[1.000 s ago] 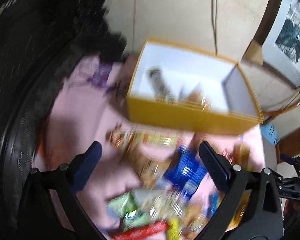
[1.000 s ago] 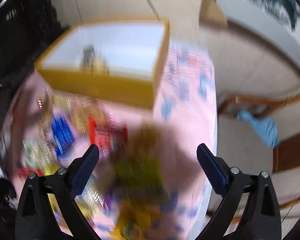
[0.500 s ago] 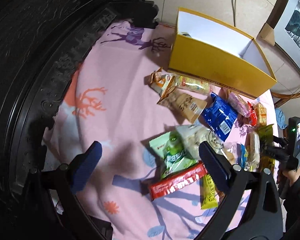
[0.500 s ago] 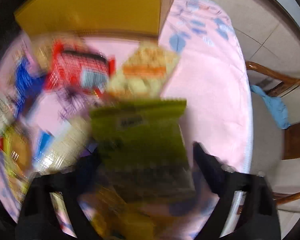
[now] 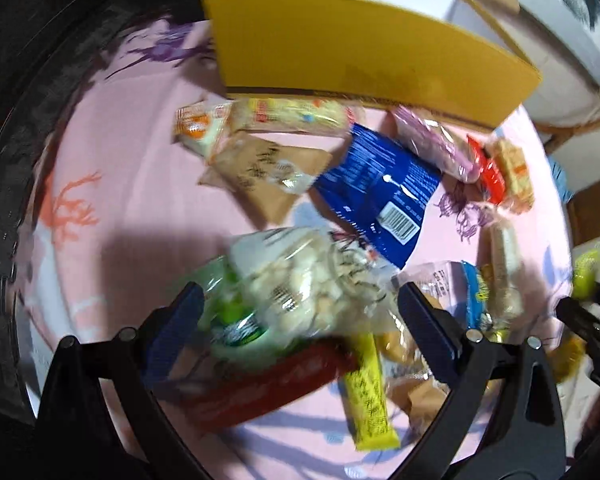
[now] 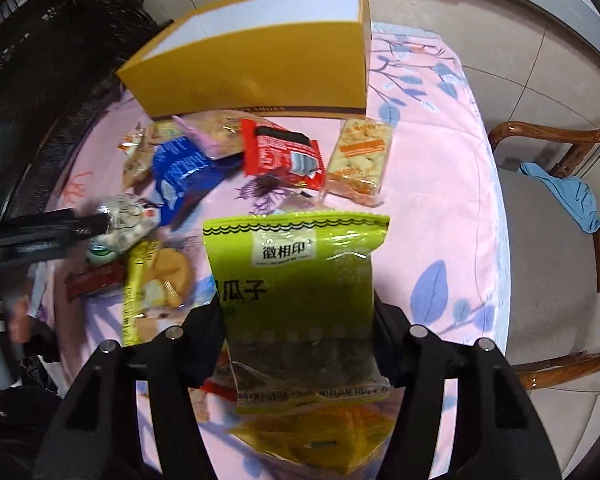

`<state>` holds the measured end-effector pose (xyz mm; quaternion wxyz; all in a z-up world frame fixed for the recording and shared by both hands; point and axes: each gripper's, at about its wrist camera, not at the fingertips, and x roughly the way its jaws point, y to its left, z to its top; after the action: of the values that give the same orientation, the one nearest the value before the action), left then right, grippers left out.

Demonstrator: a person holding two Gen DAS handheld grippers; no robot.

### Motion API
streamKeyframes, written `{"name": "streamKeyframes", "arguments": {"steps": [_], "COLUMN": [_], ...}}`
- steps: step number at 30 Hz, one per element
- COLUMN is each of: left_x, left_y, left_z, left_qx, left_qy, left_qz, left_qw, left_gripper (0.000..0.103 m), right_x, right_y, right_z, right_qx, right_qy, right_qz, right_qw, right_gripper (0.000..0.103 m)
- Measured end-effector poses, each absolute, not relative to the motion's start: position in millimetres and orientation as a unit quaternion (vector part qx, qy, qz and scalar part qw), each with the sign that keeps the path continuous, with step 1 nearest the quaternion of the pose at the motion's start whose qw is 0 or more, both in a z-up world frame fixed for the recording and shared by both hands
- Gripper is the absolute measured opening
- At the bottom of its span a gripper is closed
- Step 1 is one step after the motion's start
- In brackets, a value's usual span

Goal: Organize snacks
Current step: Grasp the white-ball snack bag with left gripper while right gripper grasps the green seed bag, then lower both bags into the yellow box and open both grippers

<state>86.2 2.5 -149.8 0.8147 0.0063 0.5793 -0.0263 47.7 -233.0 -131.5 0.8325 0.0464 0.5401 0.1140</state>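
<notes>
**A:** Right wrist view: my right claw (image 6: 300, 340) is clamped on the green seed packet (image 6: 296, 292). The jaws press its lower part from both sides, and it stands upright between them with its long axis running away from me.

**B:** Where's the yellow box (image 6: 260, 68) from there?

**A:** Straight ahead, past the red packet (image 6: 282, 156) and the pale cracker packet (image 6: 360, 160), at the far edge of the bench (image 6: 432, 184). Its near wall faces me and the open top sits above that. I judge the packet must rise over the wall, then go forward. The right hand is plainly the nearer one for this drop.

**B:** And your left?

**A:** On the left wrist view my left claw (image 5: 300, 320) is spread wide and holds nothing. It hangs steeply over the pile, with the clear bag of pale puffs (image 5: 300, 280) lying between the jaws but not pinched. That view is blurred, so I can't tell whether a pad touches it. The blue packet (image 5: 376, 188) lies just beyond, toward the box.
</notes>
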Motion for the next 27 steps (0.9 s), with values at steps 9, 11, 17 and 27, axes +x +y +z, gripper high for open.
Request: {"name": "streamKeyframes", "arguments": {"steps": [9, 11, 17, 27], "left_x": [104.2, 102.9, 91.1, 54.5], "left_y": [-13.0, -10.8, -0.2, 31.7], "left_z": [-177.0, -176.7, -155.2, -98.2], "left_qx": [0.032, 0.037, 0.002, -0.044], "left_qy": [0.577, 0.571, 0.556, 0.519], "left_qz": [-0.019, -0.027, -0.041, -0.05], "left_qw": [0.816, 0.82, 0.83, 0.852], "left_gripper": [0.072, 0.064, 0.039, 0.038], "right_x": [48.8, 50.2, 51.0, 51.2], "right_y": [-228.8, -225.5, -213.6, -204.0], "right_z": [-127.5, -128.6, -118.9, -99.0], "right_qx": [0.055, 0.052, 0.045, 0.046], "right_qy": [0.541, 0.542, 0.532, 0.509], "right_qz": [0.113, 0.116, 0.127, 0.142], "right_qw": [0.832, 0.831, 0.836, 0.848], "right_gripper": [0.063, 0.063, 0.063, 0.063]}}
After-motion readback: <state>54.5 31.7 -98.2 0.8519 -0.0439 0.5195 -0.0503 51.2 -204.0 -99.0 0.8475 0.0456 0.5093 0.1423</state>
